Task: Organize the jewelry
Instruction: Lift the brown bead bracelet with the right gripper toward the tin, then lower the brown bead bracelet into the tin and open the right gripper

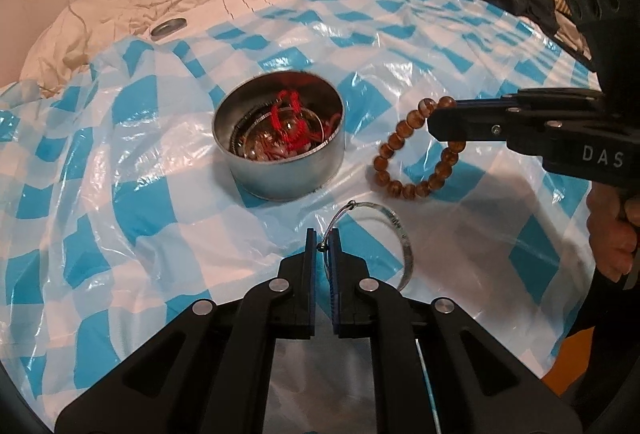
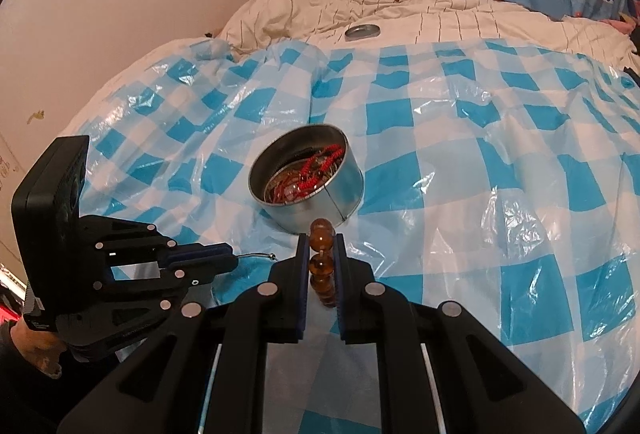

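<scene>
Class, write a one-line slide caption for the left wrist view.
Left gripper pinches a silver bangle while right gripper holds a bead bracelet beside the jewelry-filled tin.

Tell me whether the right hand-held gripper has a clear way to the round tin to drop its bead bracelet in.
Probably yes. The right hand-held gripper, shut on the brown bead bracelet, sits close beside the open-topped round tin. Nothing lies between them, and the left hand-held gripper stays off to the side.
</scene>
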`<action>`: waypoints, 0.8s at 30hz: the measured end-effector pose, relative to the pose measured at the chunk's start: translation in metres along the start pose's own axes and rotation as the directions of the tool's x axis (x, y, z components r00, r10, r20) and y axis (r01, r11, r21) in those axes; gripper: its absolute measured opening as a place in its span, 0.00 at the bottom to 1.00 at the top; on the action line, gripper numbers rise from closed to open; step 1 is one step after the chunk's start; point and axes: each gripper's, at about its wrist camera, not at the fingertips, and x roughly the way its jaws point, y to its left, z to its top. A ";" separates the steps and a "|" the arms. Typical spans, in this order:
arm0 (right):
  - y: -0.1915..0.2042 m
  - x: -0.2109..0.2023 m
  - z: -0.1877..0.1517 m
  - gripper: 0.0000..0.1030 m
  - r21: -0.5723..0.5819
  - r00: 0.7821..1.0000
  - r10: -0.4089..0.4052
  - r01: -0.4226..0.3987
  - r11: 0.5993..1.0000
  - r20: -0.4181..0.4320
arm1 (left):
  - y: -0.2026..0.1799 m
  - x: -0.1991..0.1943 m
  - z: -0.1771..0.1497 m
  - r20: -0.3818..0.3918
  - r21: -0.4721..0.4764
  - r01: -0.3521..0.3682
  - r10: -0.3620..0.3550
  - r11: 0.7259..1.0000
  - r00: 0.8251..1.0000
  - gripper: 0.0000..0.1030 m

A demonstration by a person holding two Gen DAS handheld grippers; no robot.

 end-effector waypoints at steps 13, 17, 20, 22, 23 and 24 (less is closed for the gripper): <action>0.005 -0.027 0.022 0.12 0.011 0.994 0.051 -0.052 0.999 0.093 | -0.001 -0.017 0.016 0.064 0.014 0.004 -0.005 1.000 0.998 0.05; 0.008 -0.029 0.029 0.12 0.009 0.992 0.065 -0.067 0.998 0.108 | -0.001 -0.023 0.022 0.090 0.014 0.008 -0.010 1.000 0.996 0.05; 0.009 -0.030 0.034 0.12 0.007 0.990 0.073 -0.074 0.997 0.120 | -0.001 -0.029 0.029 0.115 0.014 0.018 -0.020 1.000 0.993 0.05; 0.009 -0.031 0.038 0.12 0.008 0.989 0.077 -0.078 0.997 0.129 | -0.001 -0.033 0.033 0.131 0.009 0.029 -0.030 1.000 0.991 0.05; 0.009 -0.032 0.040 0.12 0.009 0.988 0.078 -0.080 0.997 0.134 | 0.000 -0.035 0.035 0.143 0.005 0.035 -0.035 0.999 0.989 0.05; 0.009 -0.032 0.042 0.12 0.011 0.987 0.079 -0.082 0.997 0.138 | 0.001 -0.037 0.037 0.150 0.002 0.037 -0.037 0.999 0.988 0.05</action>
